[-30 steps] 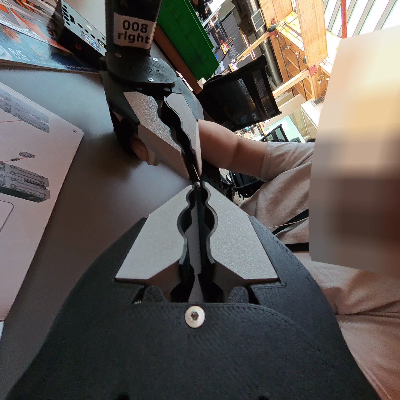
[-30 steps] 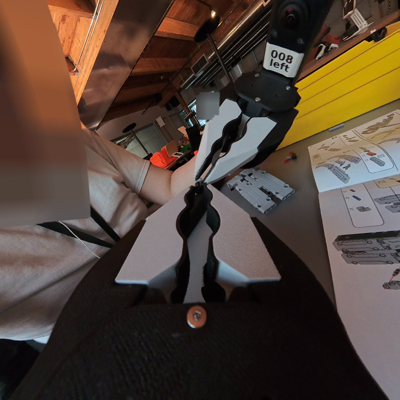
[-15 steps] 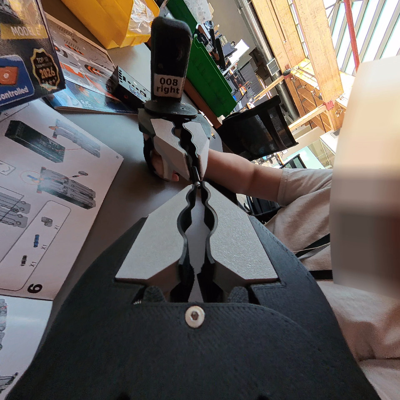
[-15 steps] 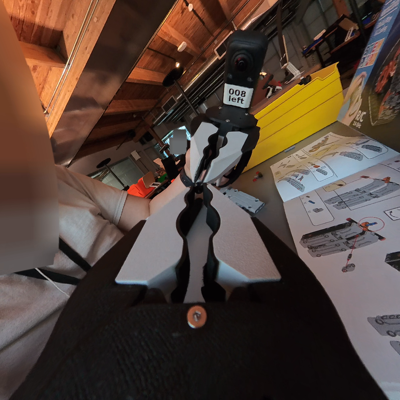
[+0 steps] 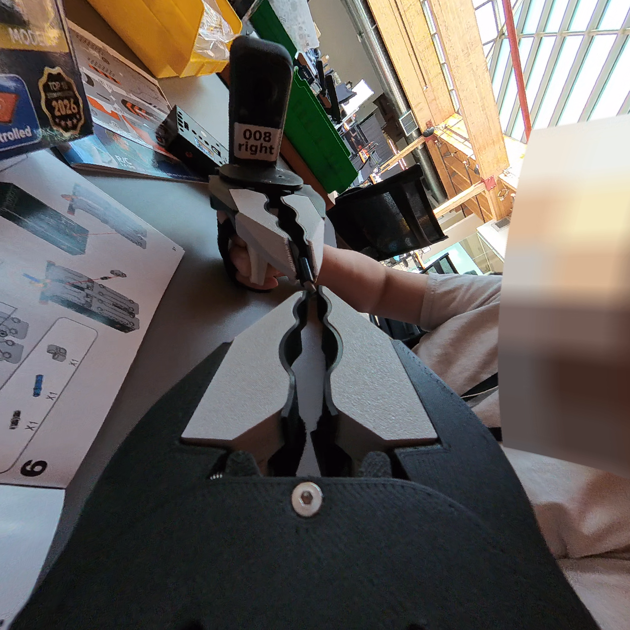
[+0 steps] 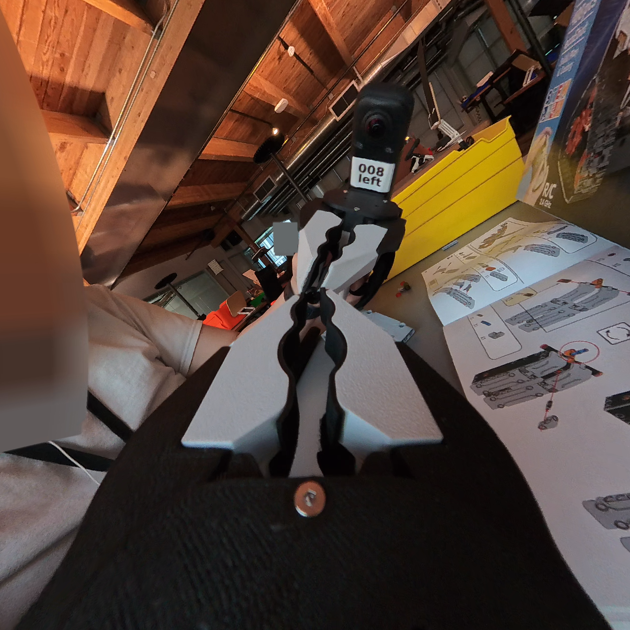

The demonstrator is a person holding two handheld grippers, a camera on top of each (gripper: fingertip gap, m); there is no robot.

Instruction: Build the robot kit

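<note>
My left gripper (image 5: pixel 312 294) and my right gripper (image 6: pixel 311 294) meet tip to tip above the grey table (image 5: pixel 191 218). In the left wrist view the right gripper (image 5: pixel 304 272) is shut on a small black pin (image 5: pixel 305 266). The pin's pale end (image 5: pixel 311 287) reaches between my left fingertips, which are closed to a narrow gap around it. In the right wrist view the left gripper (image 6: pixel 308 288) points at me, and a small dark piece (image 6: pixel 311 295) sits where the tips meet. A hand (image 5: pixel 249 266) holds the right gripper.
An open instruction booklet (image 5: pixel 68 306) (image 6: pixel 545 341) lies on the table. A yellow bin (image 6: pixel 460 204), a printed box (image 5: pixel 34 75), a small black box (image 5: pixel 194 143) and a green bin (image 5: pixel 317 129) stand behind. A grey beam assembly (image 6: pixel 392 329) and a small red piece (image 6: pixel 404 289) lie nearby. The person's torso (image 5: pixel 460 341) is close. The tips of both grippers are at nearly the same place.
The grippers stay tip to tip but have swung. Each now looks smaller and more upright in the other's view, and more of the booklet, boxes and bins shows.
</note>
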